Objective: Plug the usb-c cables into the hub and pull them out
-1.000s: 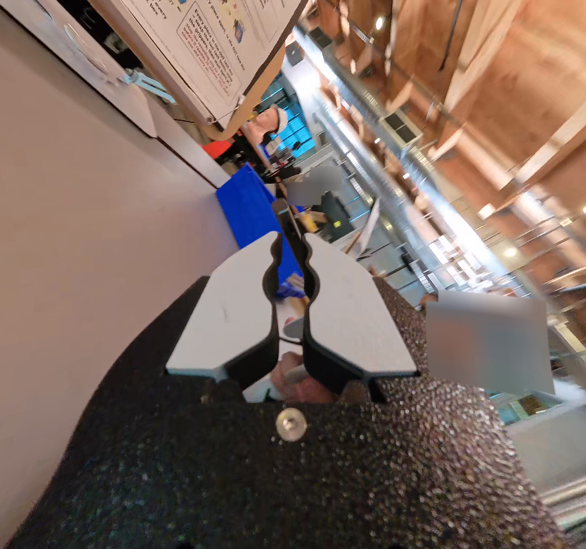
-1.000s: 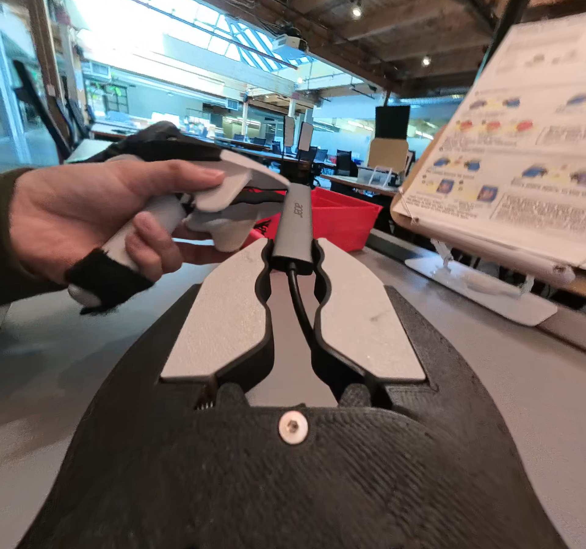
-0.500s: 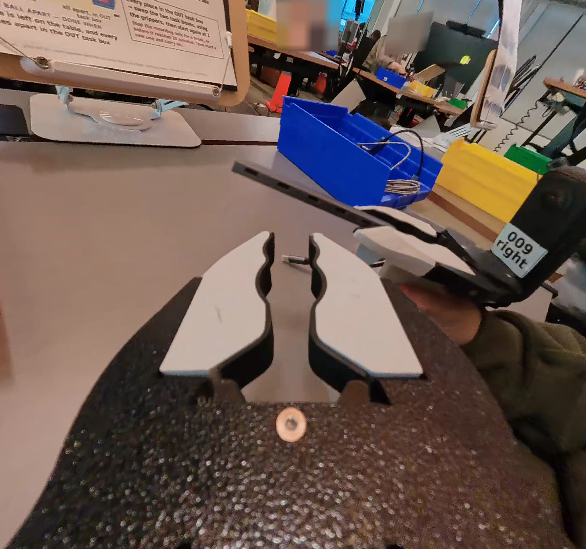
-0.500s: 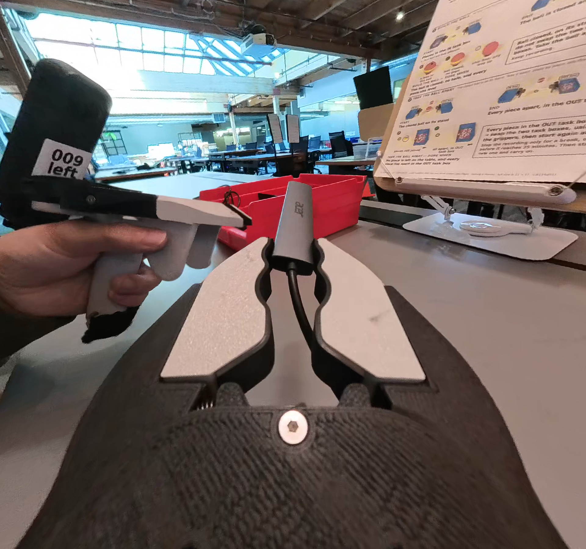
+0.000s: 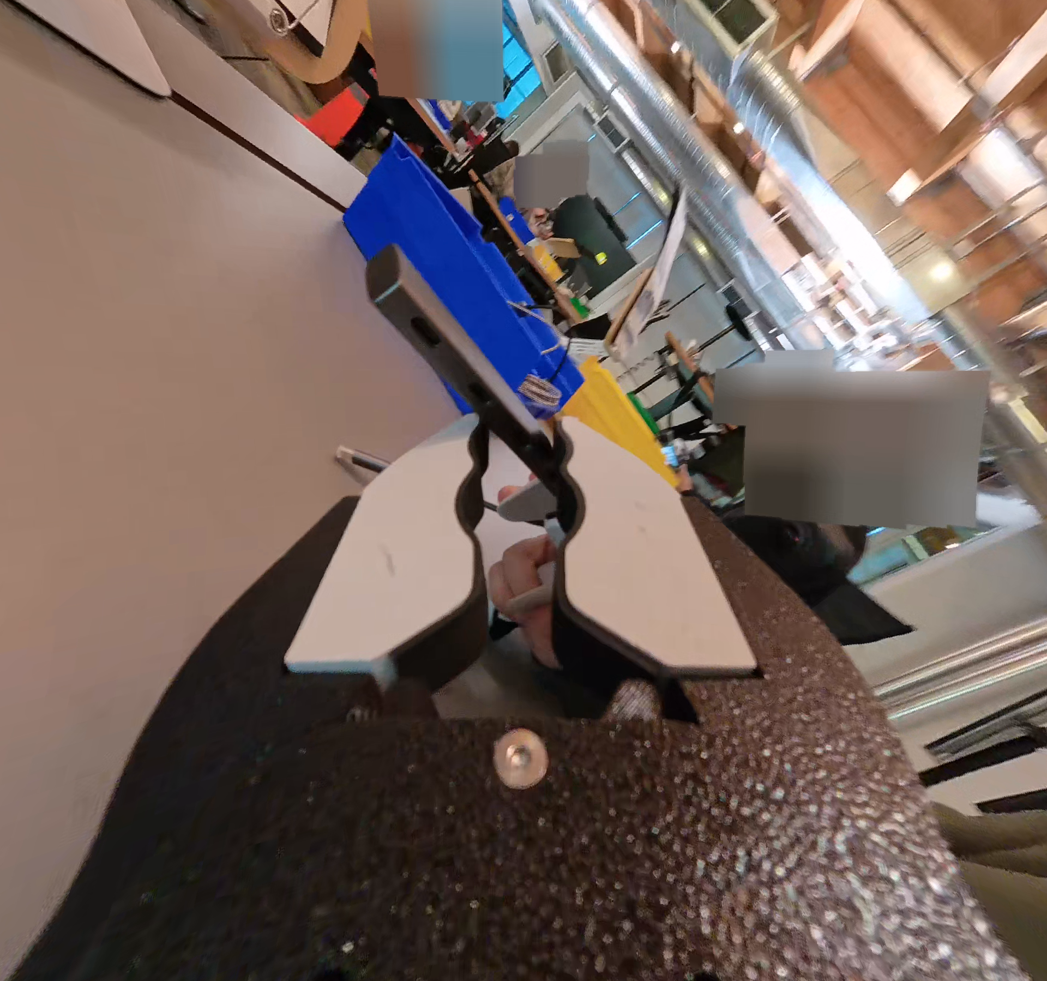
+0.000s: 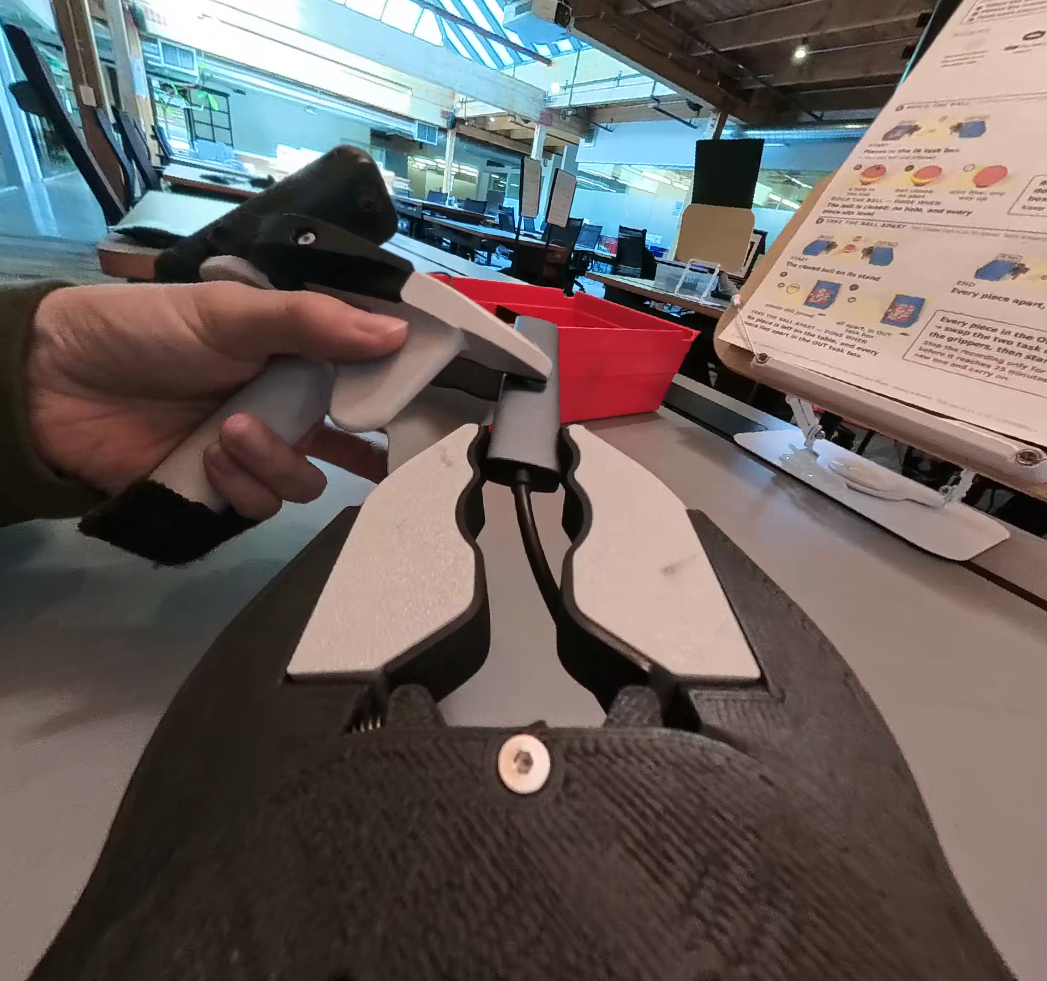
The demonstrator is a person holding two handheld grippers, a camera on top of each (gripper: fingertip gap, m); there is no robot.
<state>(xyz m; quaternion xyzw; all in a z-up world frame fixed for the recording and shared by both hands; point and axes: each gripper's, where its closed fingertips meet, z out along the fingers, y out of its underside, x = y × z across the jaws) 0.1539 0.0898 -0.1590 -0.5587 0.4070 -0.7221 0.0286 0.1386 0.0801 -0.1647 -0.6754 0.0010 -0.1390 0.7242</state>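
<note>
The grey USB hub (image 6: 524,415) is held up above the table, its black lead (image 6: 530,529) running back between my right fingers. My right gripper (image 6: 524,432) is shut on the hub's lead end. My left gripper (image 5: 518,435), rolled to one side, has its fingertips closed on either side of the hub (image 5: 430,330). In the right wrist view it (image 6: 527,376) comes in from the left in a hand. The hub's side ports show empty. A silver USB-C plug (image 5: 354,458) lies on the table behind the left finger.
A blue bin (image 5: 453,251) holding coiled cables (image 5: 538,390) stands at the grey table's (image 5: 170,330) far edge, with a yellow bin (image 5: 612,415) beyond. A red bin (image 6: 612,353) stands behind the hub. An instruction board (image 6: 906,274) on a stand (image 6: 878,500) is at right.
Half a second ago the left gripper was level and clear of the hub. It has rolled over and come back onto the hub. The right gripper keeps hold of the hub.
</note>
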